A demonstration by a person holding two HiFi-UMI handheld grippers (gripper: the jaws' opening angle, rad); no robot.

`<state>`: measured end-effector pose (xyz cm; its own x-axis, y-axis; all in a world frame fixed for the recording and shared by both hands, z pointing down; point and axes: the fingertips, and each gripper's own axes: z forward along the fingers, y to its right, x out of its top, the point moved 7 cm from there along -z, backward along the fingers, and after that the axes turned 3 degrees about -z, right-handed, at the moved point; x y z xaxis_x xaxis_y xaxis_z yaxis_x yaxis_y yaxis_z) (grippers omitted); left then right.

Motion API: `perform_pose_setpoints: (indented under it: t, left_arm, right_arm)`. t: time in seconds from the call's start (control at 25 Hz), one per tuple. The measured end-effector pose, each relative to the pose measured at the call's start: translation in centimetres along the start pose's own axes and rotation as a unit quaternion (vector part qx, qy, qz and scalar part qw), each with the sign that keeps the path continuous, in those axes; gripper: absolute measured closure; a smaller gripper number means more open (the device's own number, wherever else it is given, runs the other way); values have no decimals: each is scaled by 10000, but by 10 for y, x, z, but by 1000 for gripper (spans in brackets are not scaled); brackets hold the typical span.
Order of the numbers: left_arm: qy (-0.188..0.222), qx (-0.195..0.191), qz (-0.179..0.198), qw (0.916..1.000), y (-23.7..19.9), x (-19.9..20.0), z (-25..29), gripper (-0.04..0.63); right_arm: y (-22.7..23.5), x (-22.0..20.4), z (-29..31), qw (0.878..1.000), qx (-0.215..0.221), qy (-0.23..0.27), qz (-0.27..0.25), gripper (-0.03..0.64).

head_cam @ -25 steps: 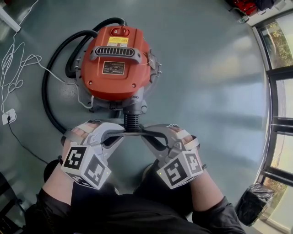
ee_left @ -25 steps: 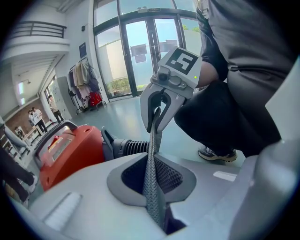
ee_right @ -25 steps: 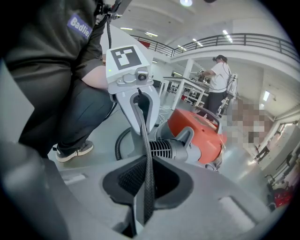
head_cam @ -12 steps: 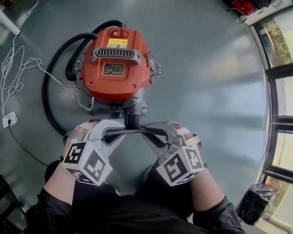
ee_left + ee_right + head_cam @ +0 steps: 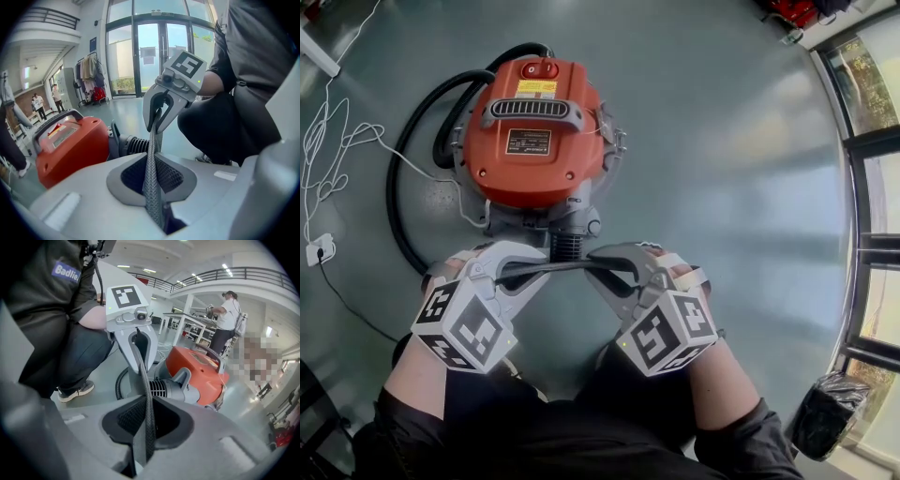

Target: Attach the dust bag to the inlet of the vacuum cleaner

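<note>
An orange vacuum cleaner [image 5: 534, 141] stands on the grey floor, its ribbed grey inlet [image 5: 565, 246] pointing toward me. Right in front of the inlet, a dark, flat edge of the dust bag [image 5: 567, 267] is stretched level between my two grippers. My left gripper [image 5: 525, 269] is shut on its left end and my right gripper [image 5: 614, 265] on its right end. In the left gripper view the woven grey dust bag [image 5: 151, 140] runs from my left gripper [image 5: 152, 164] to the right gripper [image 5: 159, 117]. The right gripper view shows the dust bag [image 5: 143, 376] pinched in my right gripper [image 5: 147, 408], beside the inlet [image 5: 159, 387].
A black hose [image 5: 403, 178] loops round the vacuum's left side. A white cable [image 5: 337, 141] runs to a plug [image 5: 317, 246] at the far left. Window frames [image 5: 872, 187] line the right edge, with a black sack [image 5: 820, 417] below. My knees are just behind the grippers.
Both grippers have carried the stretched bag edge a little closer to the inlet. The left gripper has rolled slightly, its marker cube shifting left.
</note>
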<state>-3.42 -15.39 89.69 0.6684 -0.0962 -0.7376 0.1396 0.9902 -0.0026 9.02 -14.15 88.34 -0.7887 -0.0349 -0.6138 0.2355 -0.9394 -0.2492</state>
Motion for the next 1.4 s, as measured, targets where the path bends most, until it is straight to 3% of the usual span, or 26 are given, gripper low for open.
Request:
perform_pose_setpoints:
  t: [0.12,0.36,0.48,0.64,1.08,1.4]
  left_arm:
    - [3,29,-115,9999,-5,-1,1,541]
    - [-338,-57,405,9986,-8,8,11,528]
    - [-264,-208,269,9991,-9,6,10,530]
    - [-40,-133,-84,9999,-8,-2,0,535]
    - [-202,31,166,9997,-18,7,-3,543]
    - [-1,130,-100,9999,-20,0,1,534]
  right_arm:
    - [2,-5,4,10000,45,48,52,581]
    - [-1,-16,1,9987,48,210,454,584]
    - [1,-16,4,9997,175,72,137,584]
    - [8,-6,10,9985,464,65,-278,581]
    - [13,-11,5,9989,298,244,269,581]
    - [18,-7,13,9996,210,-91,147,568]
